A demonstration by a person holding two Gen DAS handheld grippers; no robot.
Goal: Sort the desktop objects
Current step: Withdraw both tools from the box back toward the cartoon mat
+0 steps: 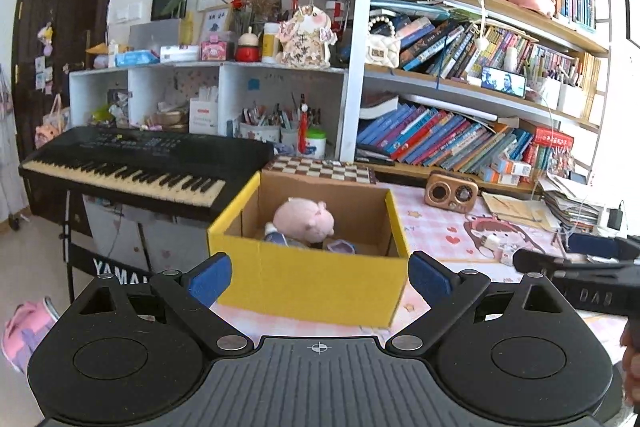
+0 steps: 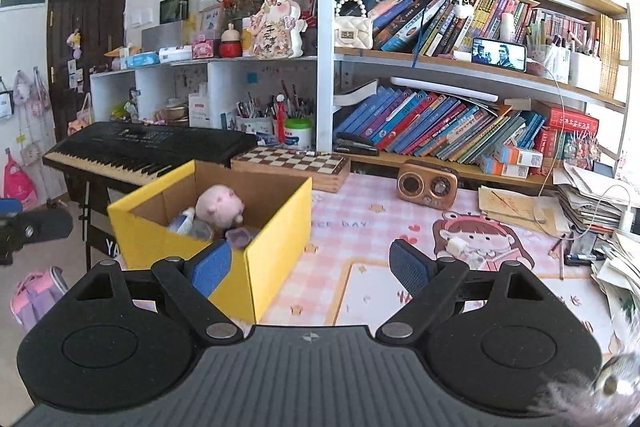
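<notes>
A yellow cardboard box stands on the pink checked desk mat. Inside it lie a pink plush pig, a white and blue bottle and a small purple item. My left gripper hangs open in front of the box's near wall, nothing between its blue pads. My right gripper is open too, empty, over the mat just right of the box. A small white charger with a cable lies on the mat ahead of the right gripper, also in the left wrist view.
A chessboard box and a brown retro radio sit at the back of the desk under bookshelves. Paper stacks crowd the right edge. A black keyboard stands left of the desk. The right gripper's body shows at the left view's right edge.
</notes>
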